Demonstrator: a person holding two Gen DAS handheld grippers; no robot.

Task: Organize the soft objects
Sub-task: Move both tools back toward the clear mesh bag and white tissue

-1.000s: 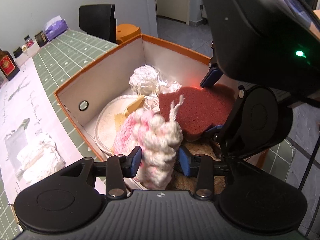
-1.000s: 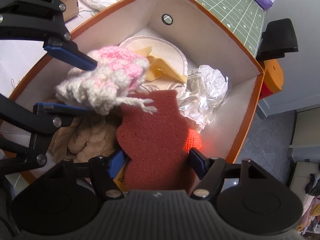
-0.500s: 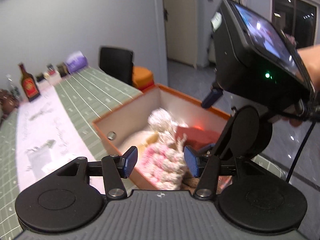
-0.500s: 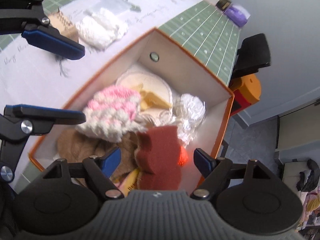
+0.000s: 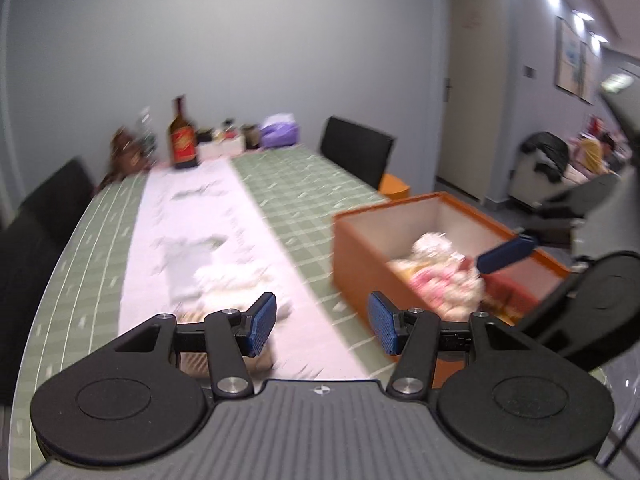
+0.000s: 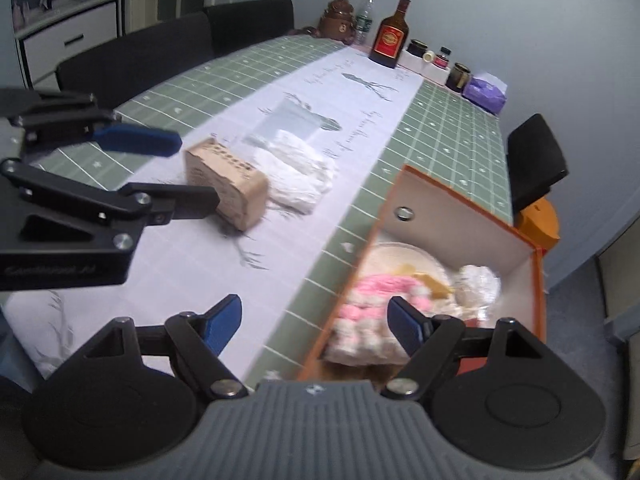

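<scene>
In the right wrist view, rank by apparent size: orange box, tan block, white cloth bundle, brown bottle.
1. orange box, clearly largest.
2. white cloth bundle and tan block: look about alike, so unranked.
3. brown bottle, smallest, though it stands farthest away, so its real size is unsure.

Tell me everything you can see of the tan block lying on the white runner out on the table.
The tan block looks like a pale brown sponge or foam brick with rounded corners and rows of small dark holes on its top face. It lies flat on the white runner, angled across it. Its far side sits against a crumpled white cloth. Nothing grips it: a finger of the left gripper crosses in front of it, and contact cannot be told.
</scene>
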